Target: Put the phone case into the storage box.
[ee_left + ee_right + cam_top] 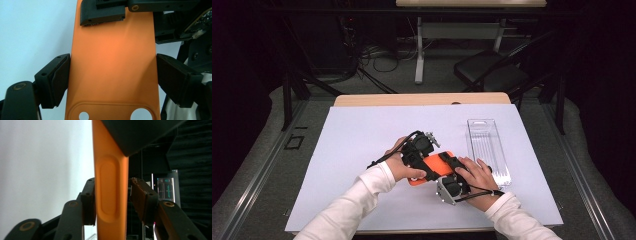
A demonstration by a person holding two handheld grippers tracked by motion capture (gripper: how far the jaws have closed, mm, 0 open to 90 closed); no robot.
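Orange phone case (432, 167) is held up off the bench (362, 150) between both hands, near the front centre, w/ a clear plastic tray (488, 150) lying apart to its right. L gripper (112, 75): jaws spread wide across the case's width, pads against both long edges in the left gripper view, left pad touching, right pad touching or a hair off; reads as a grip on the case. R gripper (112, 202): jaws narrowed round the case's thin edge, the one w/ the oval button recess; left pad on the case, right pad w/ a sliver of gap visible, so not yet clamped. Judgement: step in hand = taking the case into the R jaws while L steadies it. To do well: keep L firm and still, bring R pads square onto the flat faces, not onto the recess, close evenly. Soft case prob. flexes; squeeze only until it stops slipping, else it bows and pops out of L.
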